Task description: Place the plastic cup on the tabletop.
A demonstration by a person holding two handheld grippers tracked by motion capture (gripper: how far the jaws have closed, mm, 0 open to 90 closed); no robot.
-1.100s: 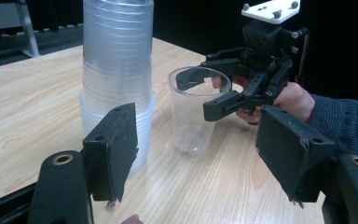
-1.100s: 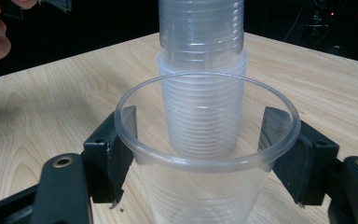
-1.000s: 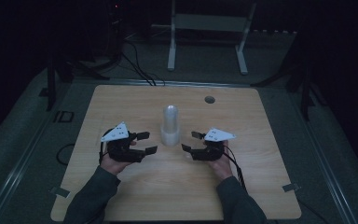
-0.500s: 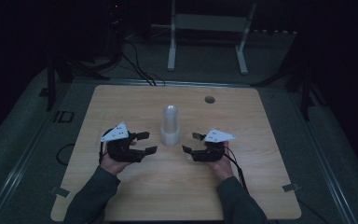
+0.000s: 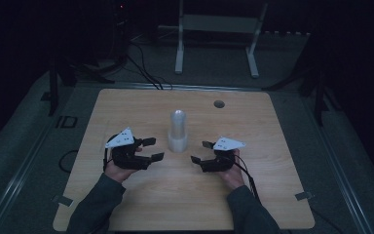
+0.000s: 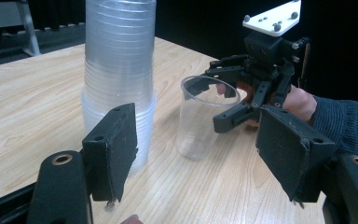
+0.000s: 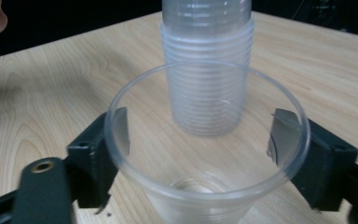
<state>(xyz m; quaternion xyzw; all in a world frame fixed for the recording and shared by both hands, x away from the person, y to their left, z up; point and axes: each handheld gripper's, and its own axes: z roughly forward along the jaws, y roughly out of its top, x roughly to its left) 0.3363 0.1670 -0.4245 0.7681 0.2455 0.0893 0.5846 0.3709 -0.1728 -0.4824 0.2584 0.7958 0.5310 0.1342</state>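
Clear plastic marks both of the work's things: a tall stack of cups [image 5: 177, 130] stands upright near the middle of the wooden table [image 5: 126, 105], and a single cup [image 6: 199, 116] stands upright just beside it, between the jaws of the right gripper [image 5: 200, 152], which have just been opening and now flank its rim without clearly pressing it. Bare wood runs wide to every table edge, and the left gripper [image 5: 153, 149], jaws apart and empty, rests just left of the stack.
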